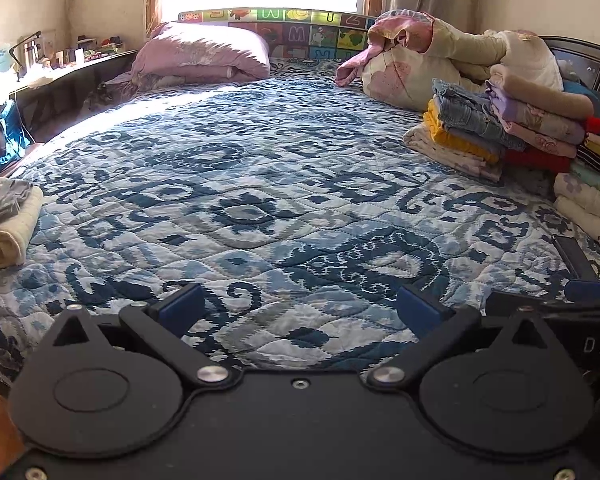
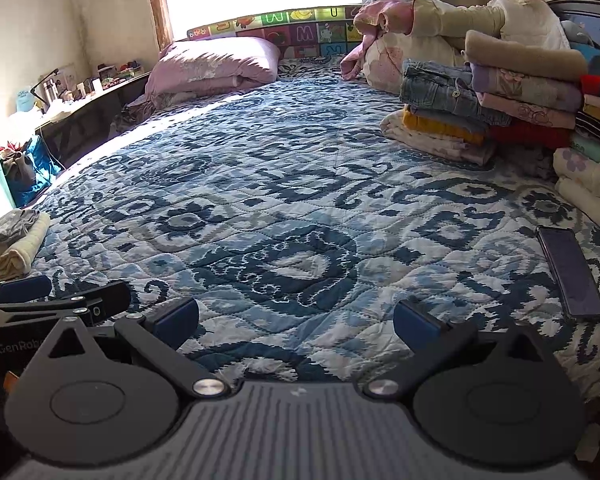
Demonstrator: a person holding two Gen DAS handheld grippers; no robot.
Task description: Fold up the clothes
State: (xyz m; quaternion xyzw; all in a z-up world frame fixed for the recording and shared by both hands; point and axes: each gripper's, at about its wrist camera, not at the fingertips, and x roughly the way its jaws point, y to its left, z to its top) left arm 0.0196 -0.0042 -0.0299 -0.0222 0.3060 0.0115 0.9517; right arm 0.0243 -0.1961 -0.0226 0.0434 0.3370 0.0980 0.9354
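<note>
A stack of folded clothes (image 1: 500, 128) (image 2: 488, 100) sits at the right of the bed, with denim, yellow, purple and red pieces in it. A smaller folded pile, cream and grey (image 1: 4, 220) (image 2: 12, 240), lies at the left edge. My left gripper (image 1: 298, 310) hovers open over the blue patterned quilt (image 1: 260, 200), nothing between its blue pads. My right gripper (image 2: 296, 320) is likewise open and empty above the quilt (image 2: 280, 200). Each gripper shows at the side of the other's view: the right one (image 1: 572, 300), the left one (image 2: 40, 300).
A dark phone (image 2: 572, 272) (image 1: 576, 256) lies on the quilt at the right. A pink pillow (image 1: 204, 56) and a bundled duvet (image 1: 440, 52) sit at the far end under the window. A cluttered shelf (image 1: 60, 60) runs along the left wall.
</note>
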